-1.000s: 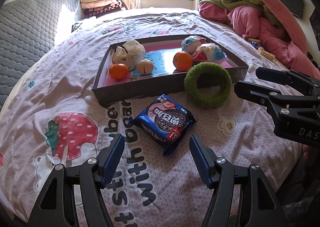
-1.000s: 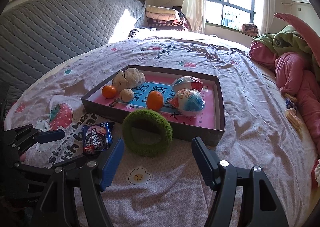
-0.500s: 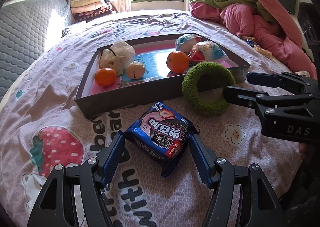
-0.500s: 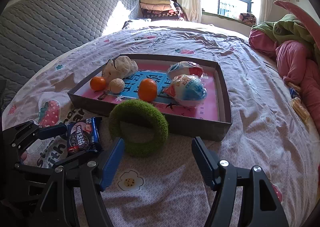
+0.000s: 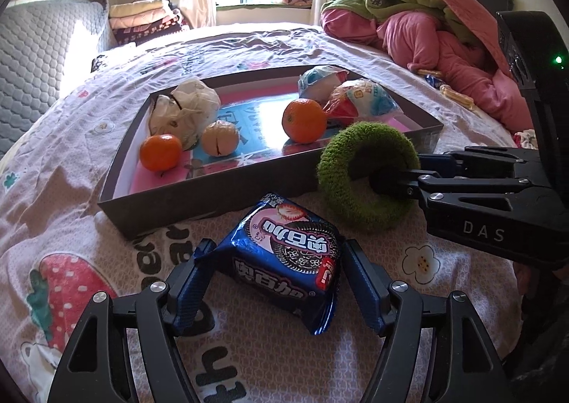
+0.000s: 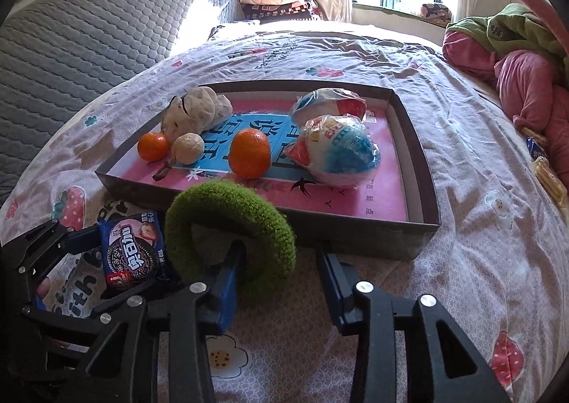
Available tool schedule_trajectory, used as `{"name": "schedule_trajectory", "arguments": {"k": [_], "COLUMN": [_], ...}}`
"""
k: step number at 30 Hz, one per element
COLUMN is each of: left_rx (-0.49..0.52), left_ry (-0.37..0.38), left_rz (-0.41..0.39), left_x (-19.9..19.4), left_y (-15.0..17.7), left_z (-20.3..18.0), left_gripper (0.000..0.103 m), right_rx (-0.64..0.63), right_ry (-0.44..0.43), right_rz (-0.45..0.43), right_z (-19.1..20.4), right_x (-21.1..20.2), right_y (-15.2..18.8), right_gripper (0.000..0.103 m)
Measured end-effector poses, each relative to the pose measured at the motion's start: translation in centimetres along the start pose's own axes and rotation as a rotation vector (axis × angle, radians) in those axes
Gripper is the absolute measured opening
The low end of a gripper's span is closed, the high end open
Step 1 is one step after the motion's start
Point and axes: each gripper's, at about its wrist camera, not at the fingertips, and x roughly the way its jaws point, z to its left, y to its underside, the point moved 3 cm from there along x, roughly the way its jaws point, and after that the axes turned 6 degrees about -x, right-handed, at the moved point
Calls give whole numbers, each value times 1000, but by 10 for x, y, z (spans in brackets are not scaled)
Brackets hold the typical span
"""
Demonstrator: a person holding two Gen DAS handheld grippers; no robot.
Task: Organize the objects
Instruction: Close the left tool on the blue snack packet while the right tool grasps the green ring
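— Grippers, both tilted down at the bed (image 5: 71,189), just short of the tray (image 5: 199,204). See the left gripper (image 5: 274,282)?

— Yes. Its jaws have just been opening and stand wide, either side of the cookie pack (image 5: 288,257) lying in front of the tray, pads barely touching the wrapper.

— And the right gripper (image 6: 281,282)?

— Beside it, near the tray's front wall. Its jaws have just been closing. One finger (image 6: 227,282) is poked through the green ring (image 6: 231,236), the other is outside. Whether they pinch it yet, I can't tell.
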Motion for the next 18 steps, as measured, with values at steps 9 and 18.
{"name": "schedule_trajectory", "arguments": {"k": [9, 18], "left_rx": [21, -2], "left_ry": [32, 50], "left_rz": [-15, -23], "left_x": [3, -1], "left_y": [-2, -3], "left_z": [-7, -4], "left_gripper": [57, 54], "right_rx": [6, 19], "right_ry": [-18, -40], "right_rz": [-13, -50], "right_z": [1, 0], "right_x": [2, -8], "right_y": [-1, -4], "right_gripper": [17, 16]}}
